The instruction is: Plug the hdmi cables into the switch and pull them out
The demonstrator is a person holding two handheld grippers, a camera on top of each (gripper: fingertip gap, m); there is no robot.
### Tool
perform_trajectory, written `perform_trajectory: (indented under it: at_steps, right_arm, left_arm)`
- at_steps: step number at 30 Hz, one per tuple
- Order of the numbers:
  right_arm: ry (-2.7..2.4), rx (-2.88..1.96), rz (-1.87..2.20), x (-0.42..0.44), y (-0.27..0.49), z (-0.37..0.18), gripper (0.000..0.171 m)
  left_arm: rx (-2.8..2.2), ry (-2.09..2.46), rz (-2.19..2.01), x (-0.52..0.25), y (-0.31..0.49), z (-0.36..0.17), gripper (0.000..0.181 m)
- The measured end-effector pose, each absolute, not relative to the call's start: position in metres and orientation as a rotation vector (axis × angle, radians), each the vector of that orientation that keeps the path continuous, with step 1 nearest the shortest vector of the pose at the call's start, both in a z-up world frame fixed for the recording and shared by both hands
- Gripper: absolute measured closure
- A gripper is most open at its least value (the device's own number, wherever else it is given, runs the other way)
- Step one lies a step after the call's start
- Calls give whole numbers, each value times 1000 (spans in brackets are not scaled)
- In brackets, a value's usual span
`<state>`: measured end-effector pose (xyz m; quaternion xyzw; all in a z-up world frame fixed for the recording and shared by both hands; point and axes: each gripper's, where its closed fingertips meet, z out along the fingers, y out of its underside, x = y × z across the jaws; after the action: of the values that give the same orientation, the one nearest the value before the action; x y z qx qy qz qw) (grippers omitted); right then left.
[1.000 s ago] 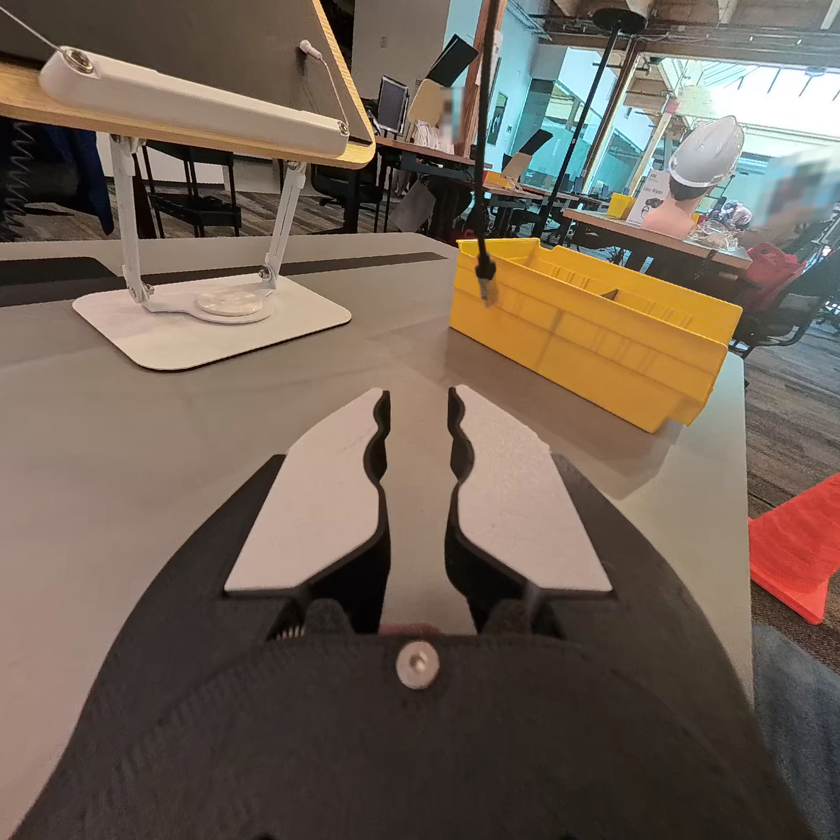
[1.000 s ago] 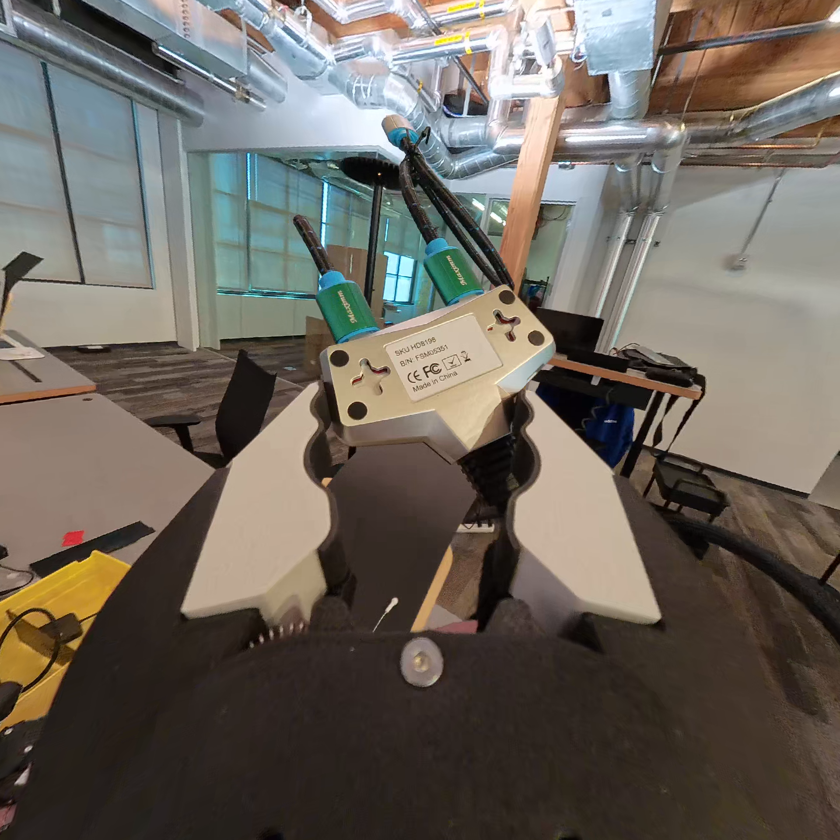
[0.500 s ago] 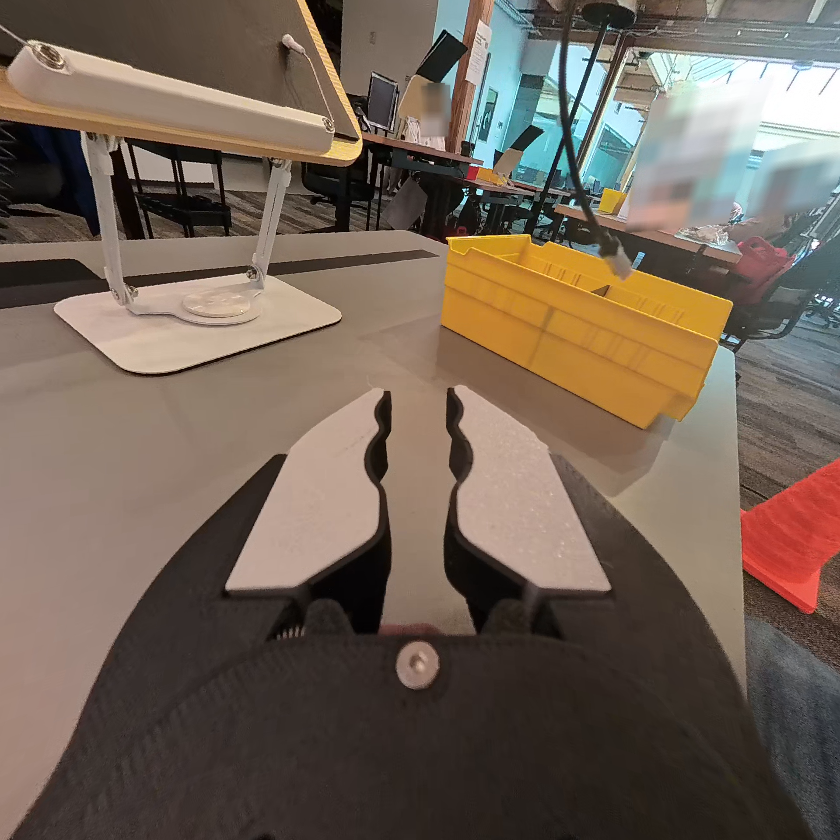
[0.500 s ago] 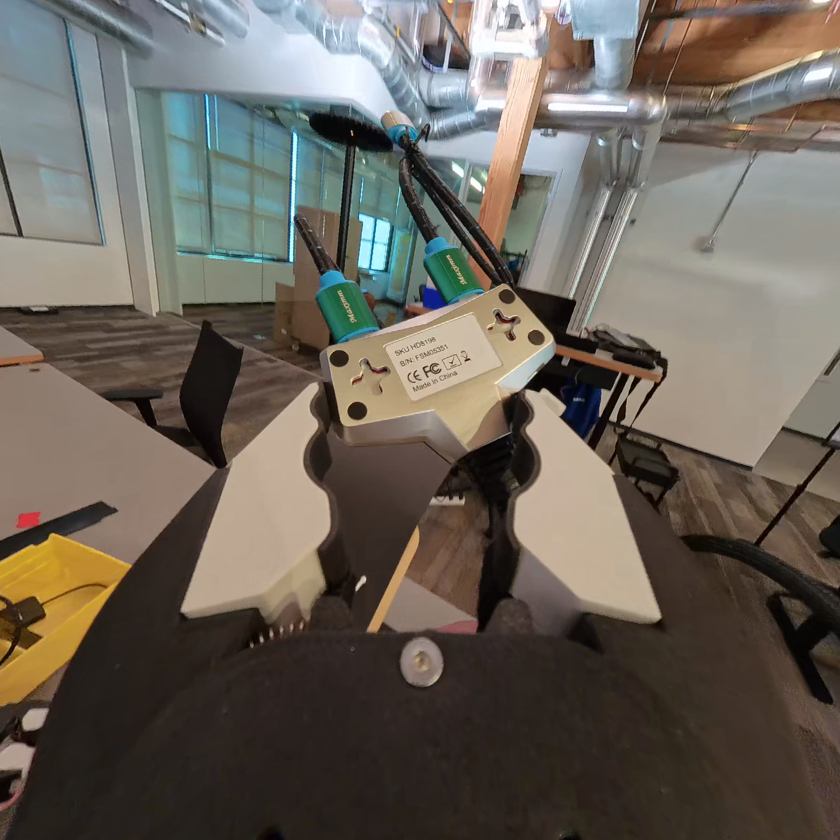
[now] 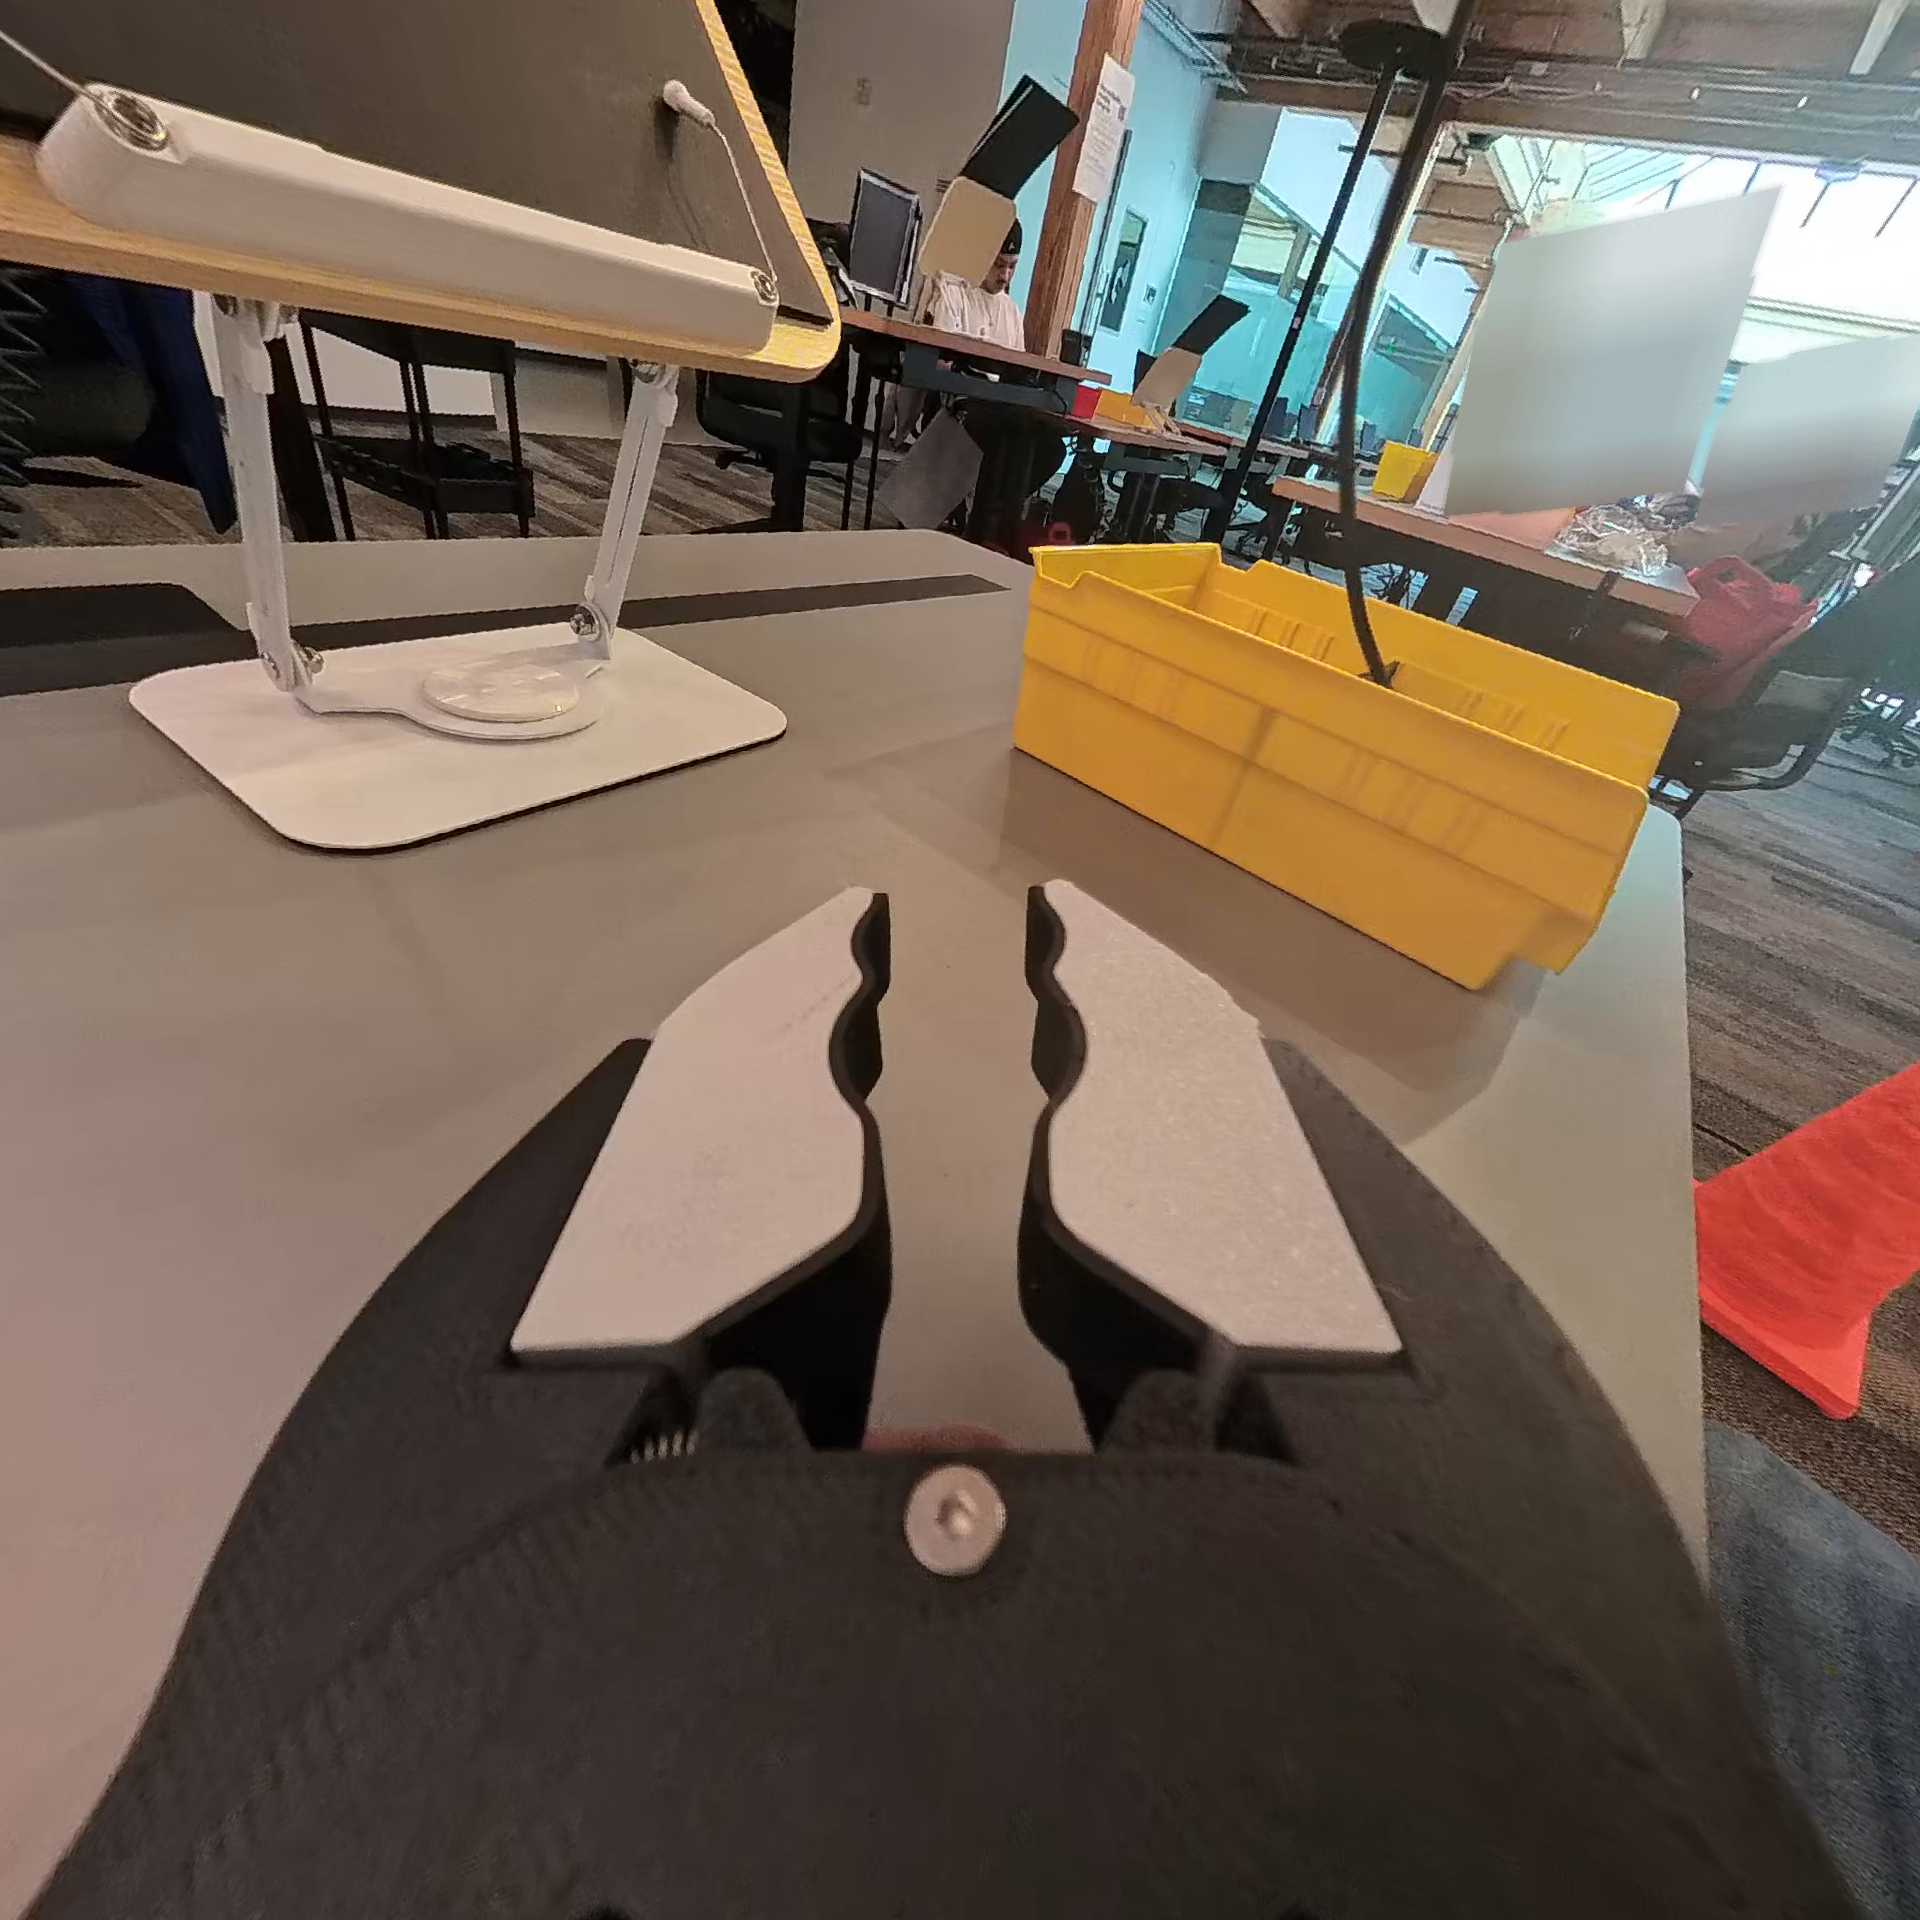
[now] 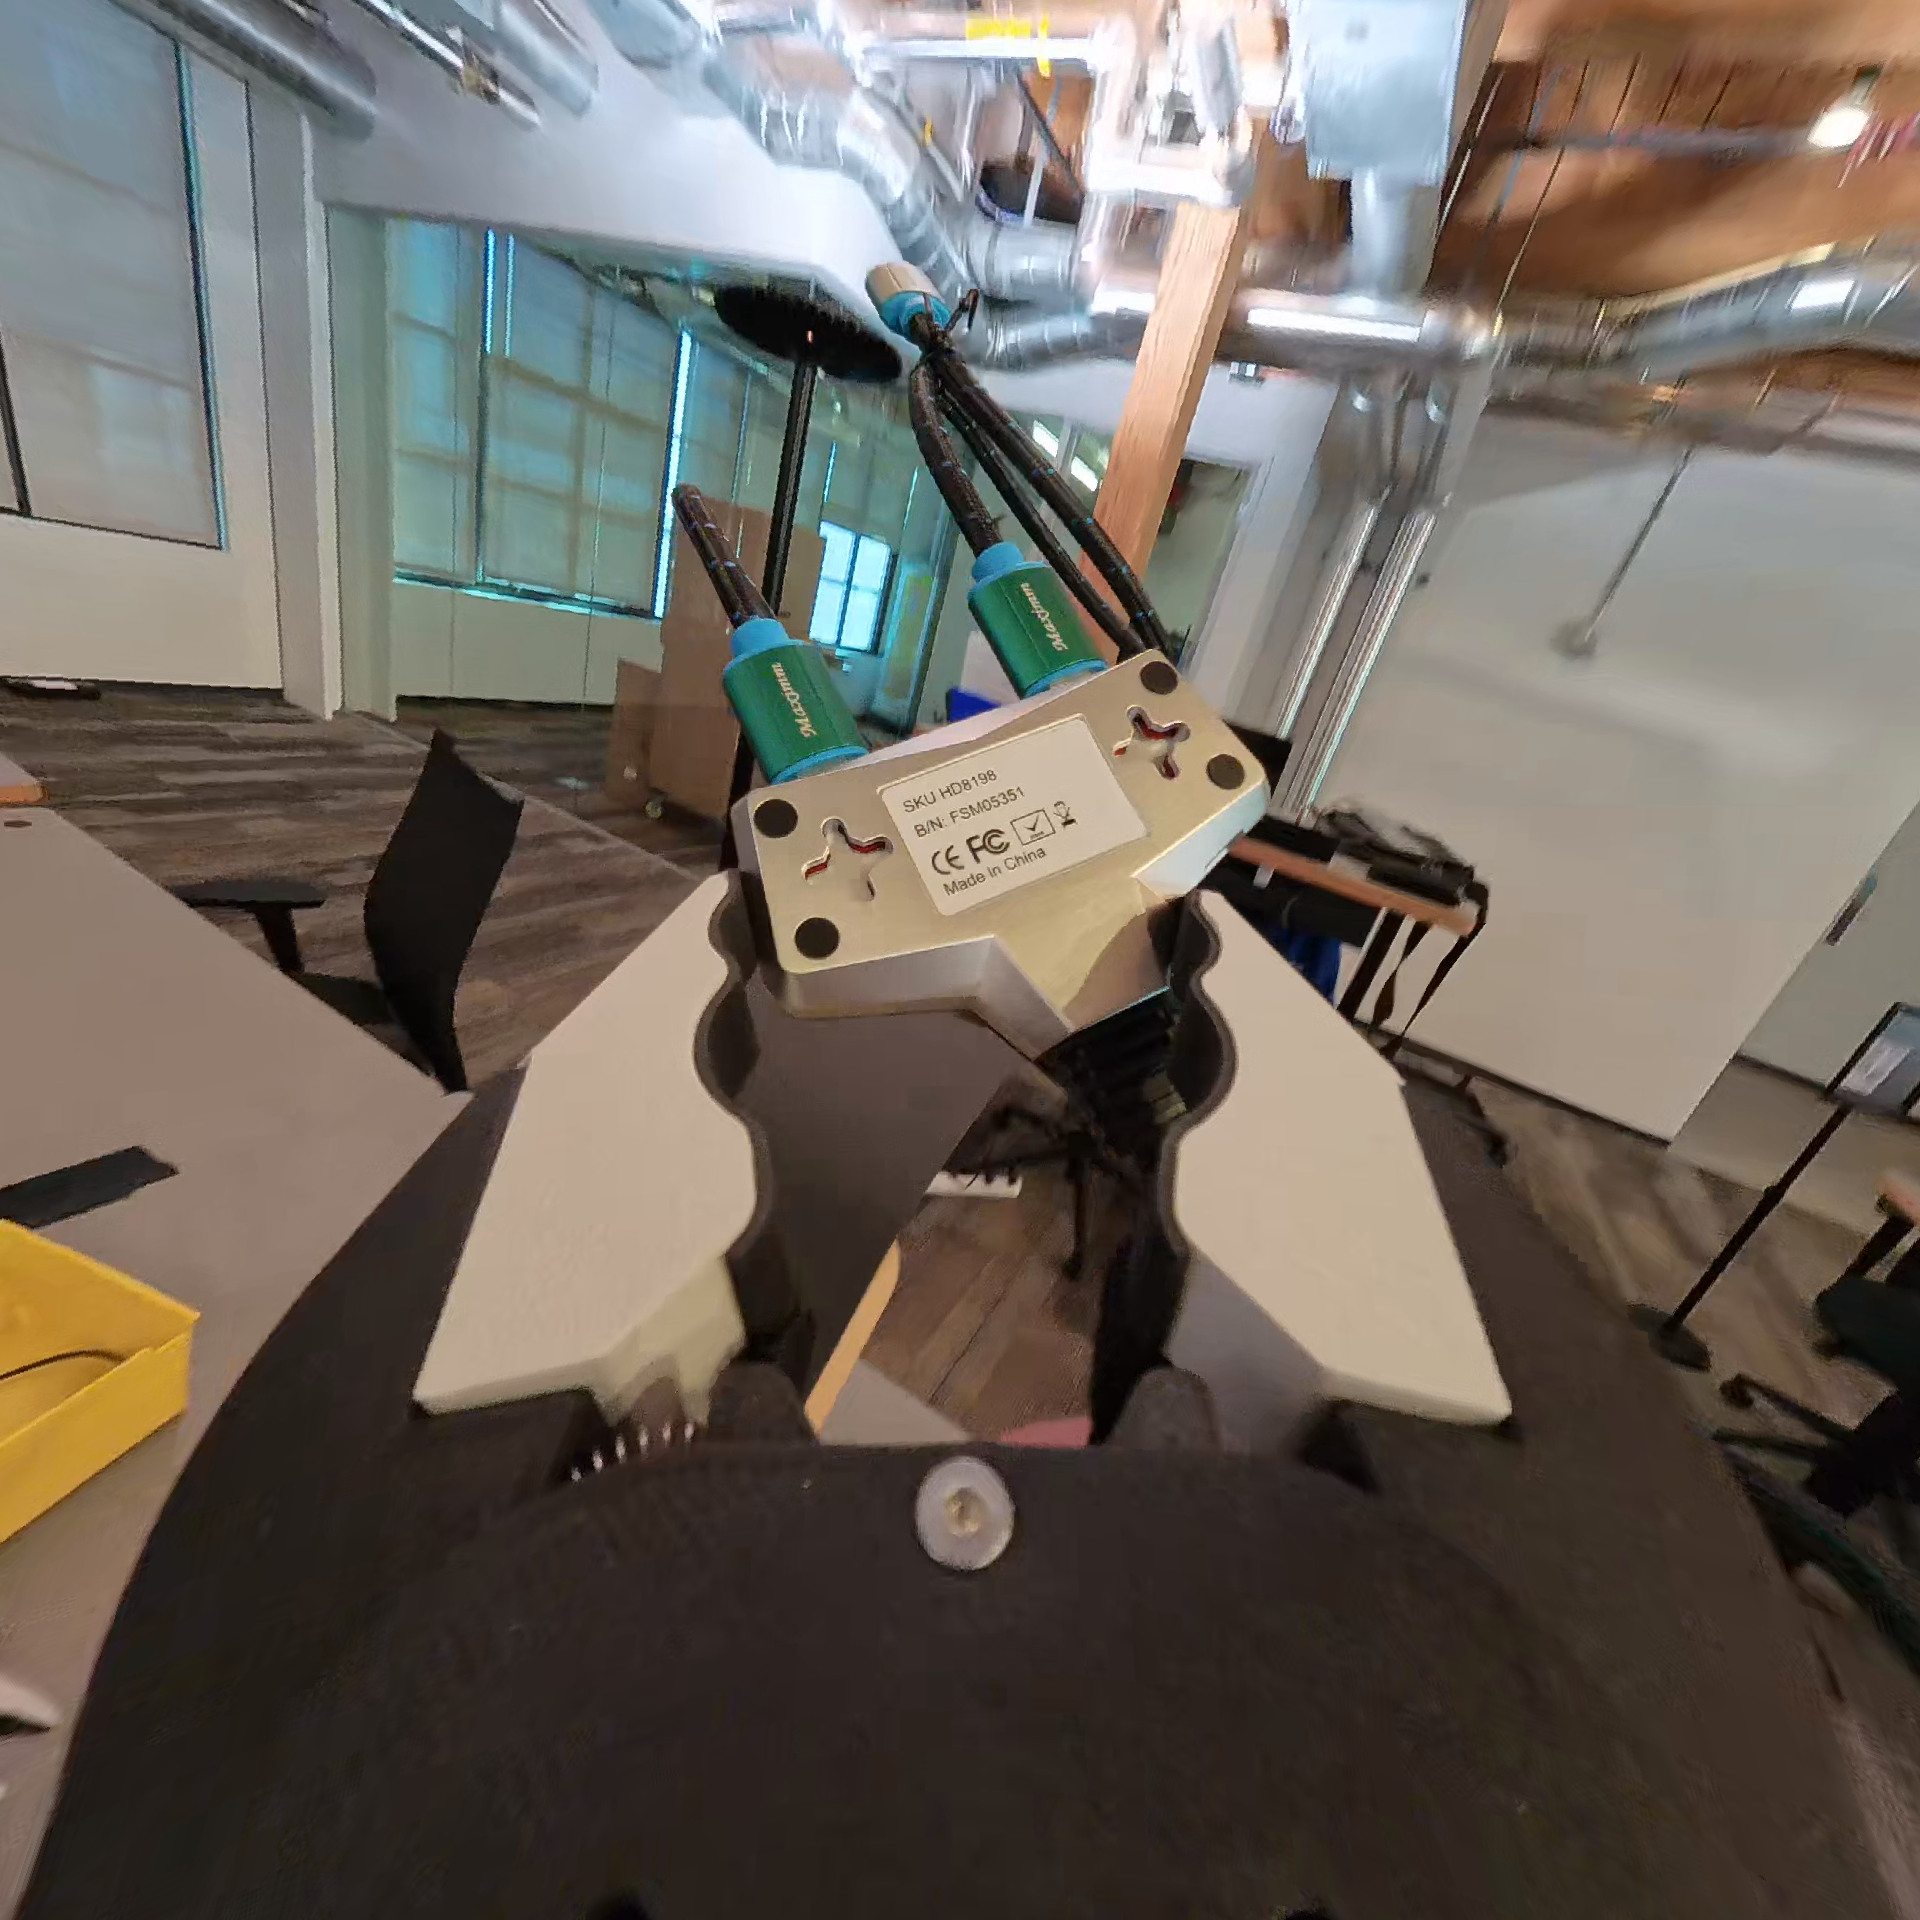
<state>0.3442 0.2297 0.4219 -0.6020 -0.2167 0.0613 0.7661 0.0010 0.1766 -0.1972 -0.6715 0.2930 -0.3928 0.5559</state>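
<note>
1. On the grey table [image 5: 312, 1039], a white tablet stand [image 5: 457, 748] sits left of a yellow bin [image 5: 1299, 779].
2. Low over that table, the left gripper [image 5: 956, 914] holds nothing, with a narrow gap between its jaws.
3. Raised in the air, the right gripper [image 6: 961, 935] clamps the silver HDMI switch [image 6: 997, 862], underside and label facing the camera.
4. Two green-ended HDMI cables [image 6: 795, 717] are plugged into the switch's far edge.
5. A black cable [image 5: 1351, 468] hangs into the bin.

Silver switch [image 6: 997, 883], two green-plugged cables [image 6: 795, 717] inserted
</note>
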Motion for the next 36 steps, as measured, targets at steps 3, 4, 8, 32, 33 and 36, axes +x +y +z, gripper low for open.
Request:
perform_trajectory:
  at_steps: [3, 4, 8, 32, 33, 36]
  right_arm:
    - [-463, -1258, 139, 352, 224, 454, 92]
    - [-458, -1244, 135, 354, 222, 462, 92]
    - [-449, -1226, 153, 354, 221, 469, 92]
    - [-373, -1823, 374, 349, 211, 74, 92]
    - [-348, -1839, 397, 354, 208, 54, 92]
    - [-292, -1900, 427, 369, 202, -3, 92]
  left_arm:
    - [-1588, 694, -930, 2, 177, -198, 157]
    - [-1588, 694, -931, 2, 177, -197, 157]
    - [-1589, 682, -944, 1, 178, -197, 157]
    - [-1583, 668, -974, 0, 178, -196, 153]
    - [-1584, 670, -972, 0, 178, -196, 153]
    - [-1586, 673, -967, 1, 178, -197, 153]
